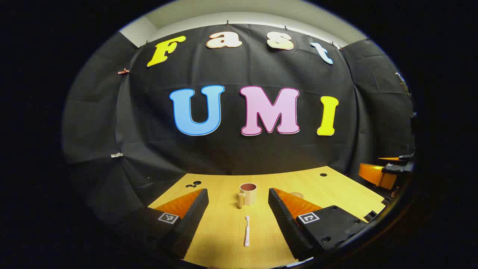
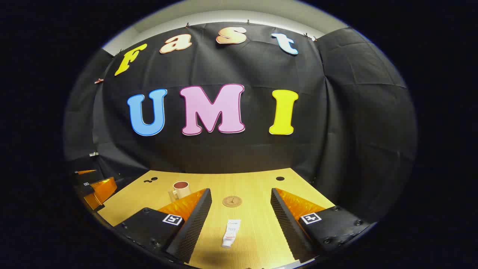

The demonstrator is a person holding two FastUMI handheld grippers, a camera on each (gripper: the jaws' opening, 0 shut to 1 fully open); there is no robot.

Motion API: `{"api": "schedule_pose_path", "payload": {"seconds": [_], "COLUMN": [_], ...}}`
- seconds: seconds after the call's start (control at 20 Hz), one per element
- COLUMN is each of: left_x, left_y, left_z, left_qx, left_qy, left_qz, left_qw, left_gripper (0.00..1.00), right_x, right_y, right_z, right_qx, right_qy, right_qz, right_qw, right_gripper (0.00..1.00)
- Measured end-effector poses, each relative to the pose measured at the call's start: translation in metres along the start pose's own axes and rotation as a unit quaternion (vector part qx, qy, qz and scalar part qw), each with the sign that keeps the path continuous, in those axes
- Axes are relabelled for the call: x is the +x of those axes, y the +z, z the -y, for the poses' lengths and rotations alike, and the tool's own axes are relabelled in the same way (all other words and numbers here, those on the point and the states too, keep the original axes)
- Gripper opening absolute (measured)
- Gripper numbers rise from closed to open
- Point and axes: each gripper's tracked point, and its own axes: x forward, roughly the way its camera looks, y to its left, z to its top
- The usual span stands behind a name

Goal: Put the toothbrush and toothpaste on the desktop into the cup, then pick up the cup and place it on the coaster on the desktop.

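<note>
Both grippers are hovering with fingers apart: the left gripper (image 1: 237, 209) lining up on the toothbrush (image 1: 247, 231) lying flat before the cup (image 1: 248, 194), the right gripper (image 2: 241, 211) over the toothpaste (image 2: 230, 233) near the coaster (image 2: 232, 201). The thin brush, flush on the surface (image 1: 224, 228), is likely slipping any shallow pinch.

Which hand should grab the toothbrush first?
Probably the left. In the left gripper view the toothbrush lies on the table between the open left gripper, with the cup straight ahead. The right gripper instead frames the toothpaste.
</note>
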Motion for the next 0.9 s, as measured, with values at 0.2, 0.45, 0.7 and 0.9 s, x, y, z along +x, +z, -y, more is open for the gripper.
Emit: {"api": "schedule_pose_path", "payload": {"seconds": [0.2,0.45,0.7,0.9], "left_x": [0.006,0.008,0.01,0.014], "left_y": [-0.003,-0.007,-0.01,-0.008], "left_z": [0.01,0.023,0.023,0.021], "left_qx": [0.002,0.008,0.001,-0.006], "left_qy": [-0.011,-0.031,-0.033,-0.031], "left_qz": [-0.005,-0.01,-0.02,-0.021], "left_qw": [1.0,0.999,0.999,0.999], "left_gripper": [1.0,1.0,1.0,1.0], "right_x": [0.007,0.015,0.023,0.032], "right_y": [-0.001,-0.011,-0.017,-0.023], "right_z": [-0.006,-0.01,-0.013,-0.016], "right_qx": [-0.006,-0.011,-0.012,-0.007], "right_qy": [0.016,0.025,0.031,0.032], "right_qz": [-0.002,-0.018,-0.03,-0.043], "right_qw": [1.0,0.999,0.999,0.999], "right_gripper": [0.98,0.98,0.98,0.98]}}
